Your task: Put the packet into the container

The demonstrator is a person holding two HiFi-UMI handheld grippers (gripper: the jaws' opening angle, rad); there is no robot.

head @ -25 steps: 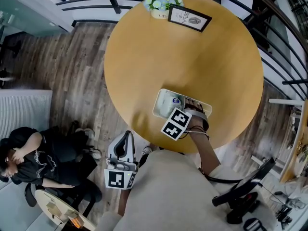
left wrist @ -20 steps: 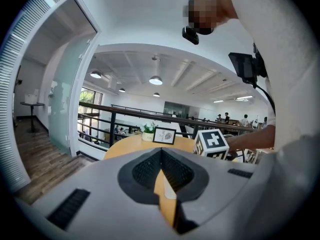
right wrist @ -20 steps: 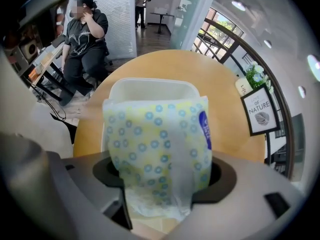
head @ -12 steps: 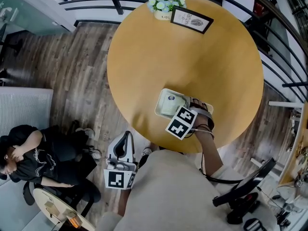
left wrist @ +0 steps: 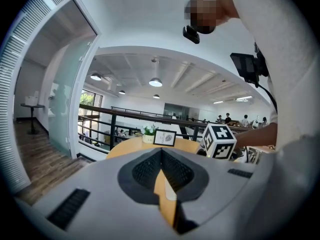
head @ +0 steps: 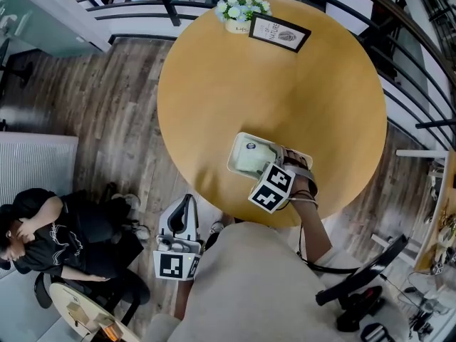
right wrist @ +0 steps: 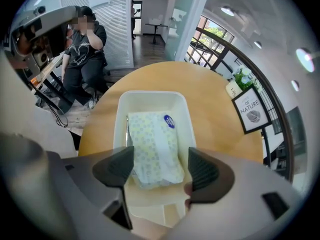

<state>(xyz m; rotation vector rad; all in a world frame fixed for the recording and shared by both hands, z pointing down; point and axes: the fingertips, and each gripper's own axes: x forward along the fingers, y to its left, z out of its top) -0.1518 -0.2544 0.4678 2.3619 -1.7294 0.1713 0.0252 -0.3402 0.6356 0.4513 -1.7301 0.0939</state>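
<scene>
Packet (right wrist: 155, 146) of pale wrap with small yellow-green print, flat inside the white container (right wrist: 186, 119), at the middle of the right gripper view. Round blue sticker (right wrist: 168, 120) near the packet's far end, its writing too small to read. Right gripper (right wrist: 160, 166) steeply downward over the container, jaws wide apart (just opened out, then drawn in a shade), the packet's near end between them but neither pad pressing on it. Left gripper (left wrist: 161, 156) off the table, at the lower left of centre in the head view, jaws closed together on nothing. Container near the lower edge of the round wooden table (head: 285, 91). Black-framed sign (right wrist: 251, 110) at the table's far edge, upper centre of the head view, lettered "OF NATURE" over a leaf drawing. Just beside the sign, white flower pot (head: 239, 9) with pale blooms; short word on the pot, possibly "Life". Black-and-white marker cube (left wrist: 218, 140) of the right gripper at centre right of the left gripper view.
</scene>
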